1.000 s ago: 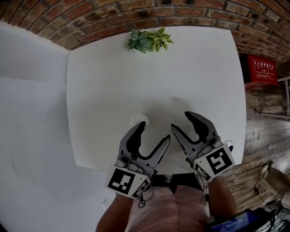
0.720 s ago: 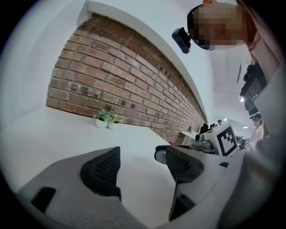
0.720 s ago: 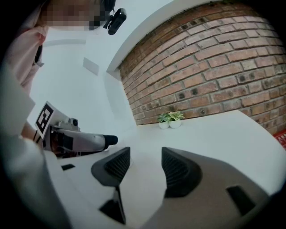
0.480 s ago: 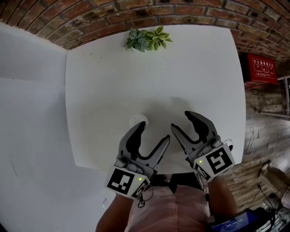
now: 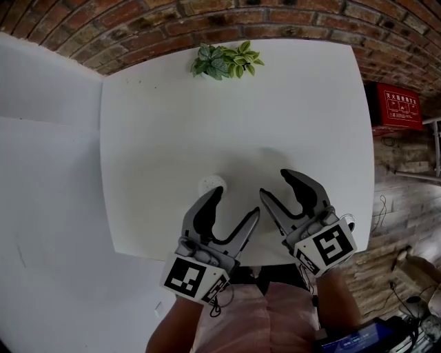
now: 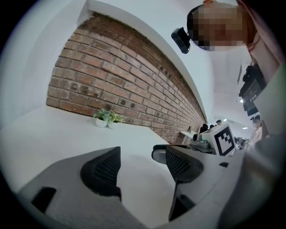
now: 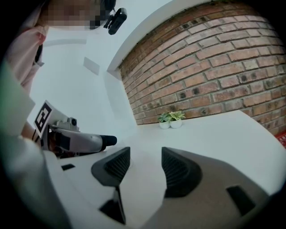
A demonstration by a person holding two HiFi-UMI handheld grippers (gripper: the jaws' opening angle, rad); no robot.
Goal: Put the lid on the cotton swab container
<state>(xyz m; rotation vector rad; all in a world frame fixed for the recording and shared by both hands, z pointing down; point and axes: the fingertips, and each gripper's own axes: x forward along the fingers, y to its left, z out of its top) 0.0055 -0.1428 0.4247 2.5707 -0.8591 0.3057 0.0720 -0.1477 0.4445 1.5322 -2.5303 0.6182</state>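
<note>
Between the jaws of the left gripper (image 5: 234, 203) there is nothing but bare table: its two dark pads stand wide apart, holding nothing, and its own view shows only white tabletop in the gap. Just to its right, the right gripper (image 5: 277, 183) is the same, with its jaws spread wide and empty, and both point forward and a little downward over the near edge of the table (image 5: 172, 124). Just beyond the tip of the left gripper's outer, left-hand jaw lies a small white round thing (image 5: 212, 184), pale against the white top and partly overlapped by that jaw tip in the head view. Whether the jaw touches it I cannot tell, and the left gripper view does not show it at all, probably because that jaw hides it. It is most likely the cotton swab container or its lid, but it is too small and too pale to say which, and no second piece shows anywhere. It lies ahead of the left gripper and slightly to the left of its centre line, and the right gripper is clearly farther from it. So the left hand looks the better placed to reach it, with a small shift to the left to bring it between the pads. From above it looks round, so there is no long side to line up with. Well beyond both grippers, a small plant (image 5: 224, 61) sits at the table's far edge against the brick wall (image 5: 138, 21).
</note>
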